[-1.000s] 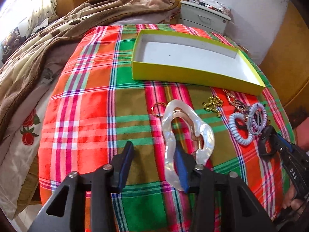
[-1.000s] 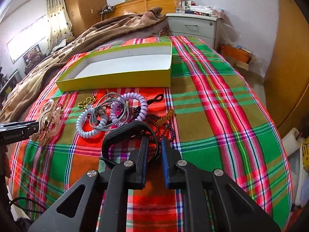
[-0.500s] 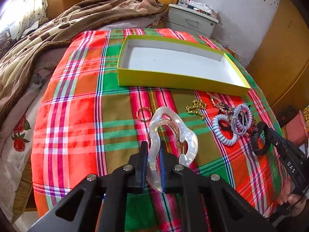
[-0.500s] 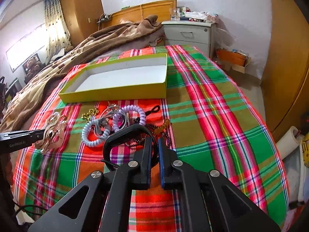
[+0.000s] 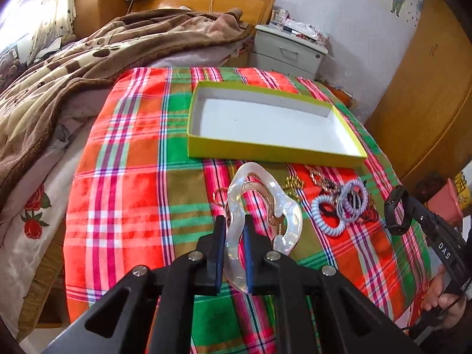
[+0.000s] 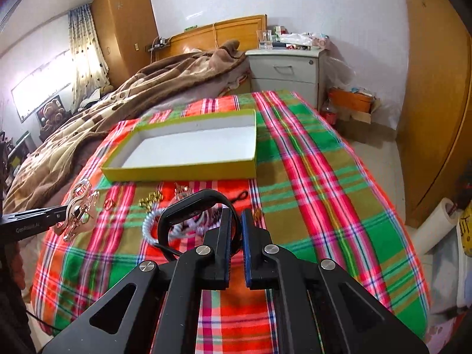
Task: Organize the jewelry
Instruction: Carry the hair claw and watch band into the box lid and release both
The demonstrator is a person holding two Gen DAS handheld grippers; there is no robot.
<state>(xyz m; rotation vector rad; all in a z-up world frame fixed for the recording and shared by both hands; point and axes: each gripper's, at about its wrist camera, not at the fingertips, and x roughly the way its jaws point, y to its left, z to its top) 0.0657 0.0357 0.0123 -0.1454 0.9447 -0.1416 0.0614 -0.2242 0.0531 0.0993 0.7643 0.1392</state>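
Observation:
My left gripper (image 5: 234, 236) is shut on a large clear-white hair claw clip (image 5: 259, 203) and holds it above the plaid cloth; it also shows in the right wrist view (image 6: 78, 212). My right gripper (image 6: 235, 230) is shut on a black band (image 6: 191, 209), lifted off the cloth; it also shows in the left wrist view (image 5: 396, 209). An open yellow box (image 5: 265, 150) with a white inside lies beyond, empty. Loose on the cloth are spiral hair ties (image 5: 333, 215), a gold chain (image 5: 292, 183) and a small gold ring (image 5: 219, 196).
The plaid cloth (image 5: 132, 194) covers a raised surface beside a bed with a brown blanket (image 5: 88, 67). A grey nightstand (image 6: 286, 67) stands behind. A wooden wardrobe (image 6: 436, 88) is at the right, with a paper roll (image 6: 439, 224) on the floor.
My left gripper closed on the hair claw clip and lifted it. My right gripper rose with the black band, away from the jewelry pile.

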